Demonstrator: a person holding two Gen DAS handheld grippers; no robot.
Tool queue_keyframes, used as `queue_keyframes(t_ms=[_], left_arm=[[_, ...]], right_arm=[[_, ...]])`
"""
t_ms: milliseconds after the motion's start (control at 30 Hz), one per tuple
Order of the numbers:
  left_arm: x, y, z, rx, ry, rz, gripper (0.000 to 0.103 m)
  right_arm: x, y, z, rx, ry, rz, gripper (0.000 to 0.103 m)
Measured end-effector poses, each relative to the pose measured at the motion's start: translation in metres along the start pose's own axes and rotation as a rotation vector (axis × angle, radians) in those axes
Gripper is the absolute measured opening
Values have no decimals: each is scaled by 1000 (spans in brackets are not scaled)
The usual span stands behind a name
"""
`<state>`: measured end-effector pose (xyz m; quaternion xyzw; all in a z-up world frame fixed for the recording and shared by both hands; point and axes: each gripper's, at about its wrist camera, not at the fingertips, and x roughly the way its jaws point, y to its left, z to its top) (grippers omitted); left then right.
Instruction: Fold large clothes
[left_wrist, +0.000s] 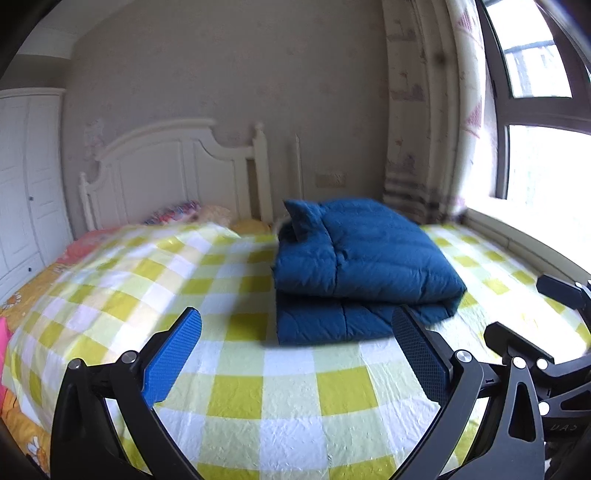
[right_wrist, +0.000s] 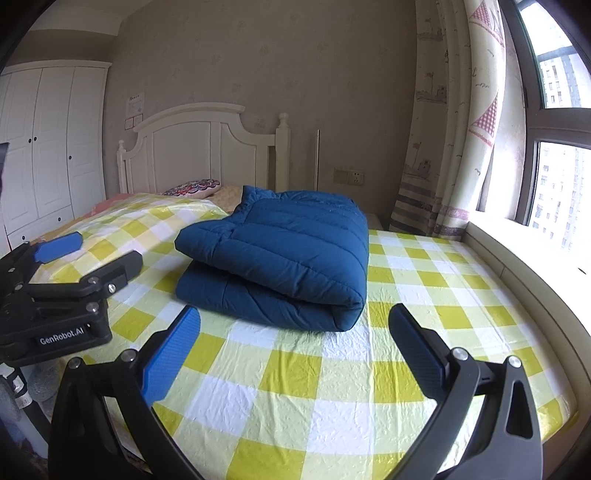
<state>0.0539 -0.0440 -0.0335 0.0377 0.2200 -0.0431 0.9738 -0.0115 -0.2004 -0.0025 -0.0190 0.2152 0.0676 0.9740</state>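
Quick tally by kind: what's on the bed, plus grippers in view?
Blue folded garment: 1
Patterned pillow: 1
Checked cover: 1
Grippers: 2, the left gripper and the right gripper, both open and empty
Total: 5

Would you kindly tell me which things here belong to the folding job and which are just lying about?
Job:
- folded blue padded garment
- checked sheet beneath it
- left gripper, open
- right gripper, open

Lying about:
- patterned pillow
- headboard
- wardrobe
- curtain
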Motion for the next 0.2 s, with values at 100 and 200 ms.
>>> queue_keyframes(t_ms=[100,200], left_arm=[[26,21,3,-22,106,-56,99],[62,85,24,-85,162,26,99]], right_arm=[[14,-7,-3,13,47,37,101],[24,-38,10,25,87,40,100]])
